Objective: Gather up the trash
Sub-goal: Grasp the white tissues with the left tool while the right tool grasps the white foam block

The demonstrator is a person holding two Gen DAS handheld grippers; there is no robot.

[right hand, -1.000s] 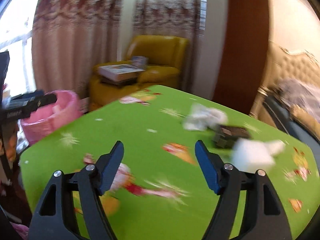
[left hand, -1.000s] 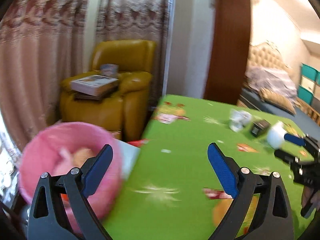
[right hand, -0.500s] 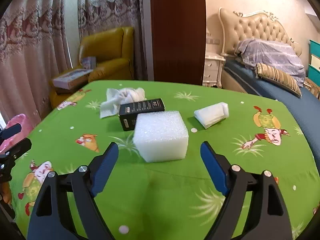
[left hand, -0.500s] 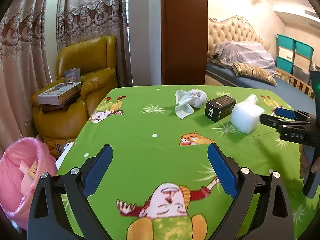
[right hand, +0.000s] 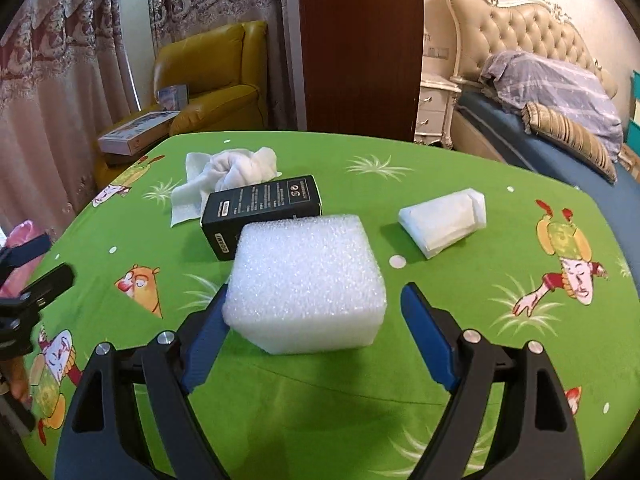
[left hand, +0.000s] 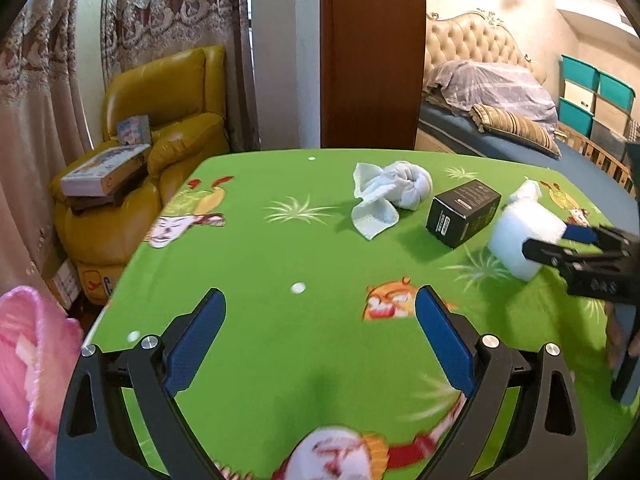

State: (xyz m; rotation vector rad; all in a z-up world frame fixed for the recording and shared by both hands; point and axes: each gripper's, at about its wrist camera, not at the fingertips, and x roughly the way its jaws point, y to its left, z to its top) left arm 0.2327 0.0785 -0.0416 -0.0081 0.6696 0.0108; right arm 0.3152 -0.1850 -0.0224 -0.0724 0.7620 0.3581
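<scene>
Closing in on a white foam block (right hand: 306, 280) in the middle of the green cartoon-print tablecloth (right hand: 320, 408), I hold my right gripper (right hand: 310, 332) with its blue pads spread wide to either side of the block: the left pad sits right against its near corner, the right pad stands apart, and nothing is clamped yet. My left gripper (left hand: 320, 340) hangs over the near part of the cloth, well short of the foam, its fingers equally wide apart and holding nothing. Just behind the foam block lies a black carton (right hand: 262, 210), touching or nearly touching it; beyond that carton sits a crumpled white cloth or tissue wad (right hand: 230, 176), and to the right of the foam, clearly apart, a folded white paper packet (right hand: 444, 220). A pink-lined bin (left hand: 28, 364) stands off the cloth's left edge, far from the foam, with something pale already inside, though I cannot tell what. By my reckoning the collection is at an early stage: four pieces are on the table and none is in hand, the foam block being the first in line.
</scene>
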